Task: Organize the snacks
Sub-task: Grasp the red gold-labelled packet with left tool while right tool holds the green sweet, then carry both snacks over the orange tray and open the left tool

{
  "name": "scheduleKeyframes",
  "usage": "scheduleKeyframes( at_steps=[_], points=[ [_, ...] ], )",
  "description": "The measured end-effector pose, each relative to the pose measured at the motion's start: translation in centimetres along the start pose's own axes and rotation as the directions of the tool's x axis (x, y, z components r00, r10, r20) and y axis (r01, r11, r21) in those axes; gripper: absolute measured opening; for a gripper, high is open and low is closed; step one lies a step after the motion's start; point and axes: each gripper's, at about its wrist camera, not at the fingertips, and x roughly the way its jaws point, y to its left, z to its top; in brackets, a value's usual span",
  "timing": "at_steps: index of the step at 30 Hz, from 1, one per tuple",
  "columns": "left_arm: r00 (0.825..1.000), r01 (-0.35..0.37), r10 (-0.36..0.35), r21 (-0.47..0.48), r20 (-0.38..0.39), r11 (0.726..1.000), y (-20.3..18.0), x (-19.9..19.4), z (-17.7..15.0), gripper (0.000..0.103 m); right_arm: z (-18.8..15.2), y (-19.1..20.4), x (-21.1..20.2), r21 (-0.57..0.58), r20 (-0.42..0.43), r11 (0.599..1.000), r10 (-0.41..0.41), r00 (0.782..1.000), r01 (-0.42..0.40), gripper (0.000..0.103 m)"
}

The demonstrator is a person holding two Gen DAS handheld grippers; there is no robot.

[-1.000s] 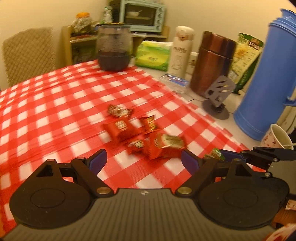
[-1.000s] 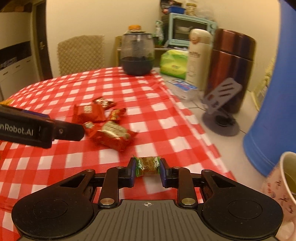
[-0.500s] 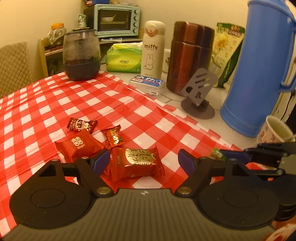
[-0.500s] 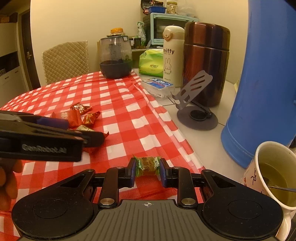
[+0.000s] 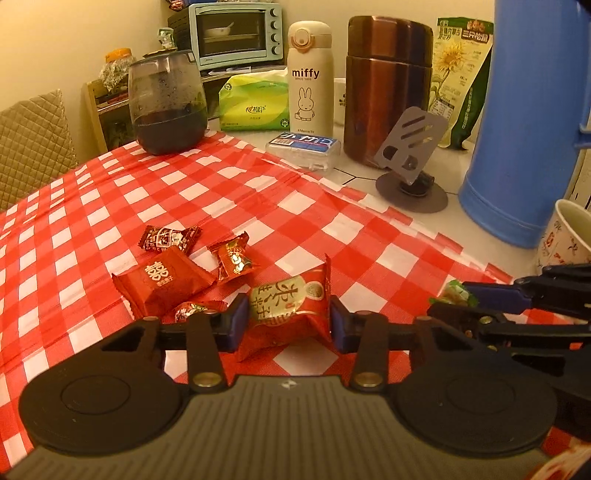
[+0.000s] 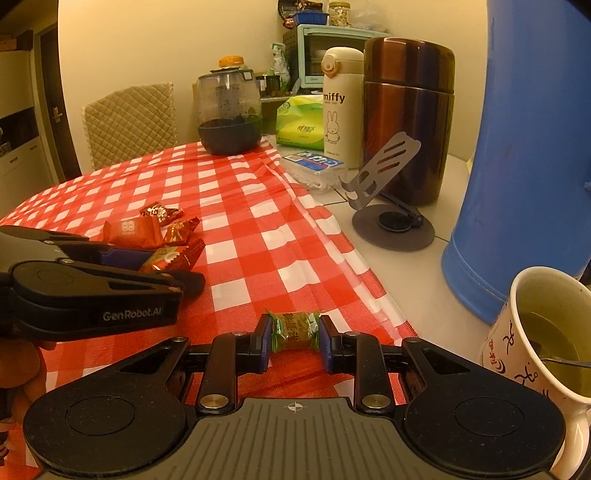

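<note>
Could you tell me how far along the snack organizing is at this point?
Nothing looks sorted yet. The right tool holds a green-wrapped candy just above the checked cloth. The left tool is closing its jaws around the large red packet, which is between them. A square red packet and three small candies lie loose; no container is in sight.

A home dining corner is showing here. A toaster oven [image 5: 236,33] is sitting behind a checkered tablecloth [image 5: 258,192], beside thermoses.
</note>
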Motion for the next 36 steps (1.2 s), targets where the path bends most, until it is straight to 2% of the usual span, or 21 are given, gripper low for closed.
scheduleKeyframes(
  at_steps=[9, 14, 22, 29, 36],
  points=[
    [1.0, -0.015, 0.015, -0.022, -0.011, 1.0, 0.9, -3.7, -0.2, 0.04, 0.1, 1.5, -2.1, -0.013, 0.001, 0.999, 0.035, 0.999, -0.035, 0.027],
    [0.999, -0.036, 0.035, -0.046, -0.011, 0.998, 2.1, -7.1, -0.2, 0.04, 0.9, 3.4, -4.1, -0.034, 0.017, 0.997, 0.072, 0.997, -0.071, 0.027],
    [0.996, -0.089, 0.09, -0.139, 0.002, 0.986, 5.3, -13.7, -0.4, 0.04, 2.5, 7.1, -7.7, -0.078, 0.043, 0.986, 0.15, 0.988, -0.146, 0.027],
    [0.989, -0.143, 0.147, -0.202, 0.006, 0.969, 8.4, -19.3, -1.6, 0.04, 3.8, 11.3, -10.1, -0.133, 0.038, 0.965, 0.235, 0.971, -0.228, 0.027],
    [0.974, -0.22, 0.226, -0.239, -0.004, 0.946, 11.9, -24.1, -3.5, 0.04, 5.2, 16.7, -11.7, -0.217, 0.004, 0.917, 0.344, 0.939, -0.335, 0.027]
  ],
)
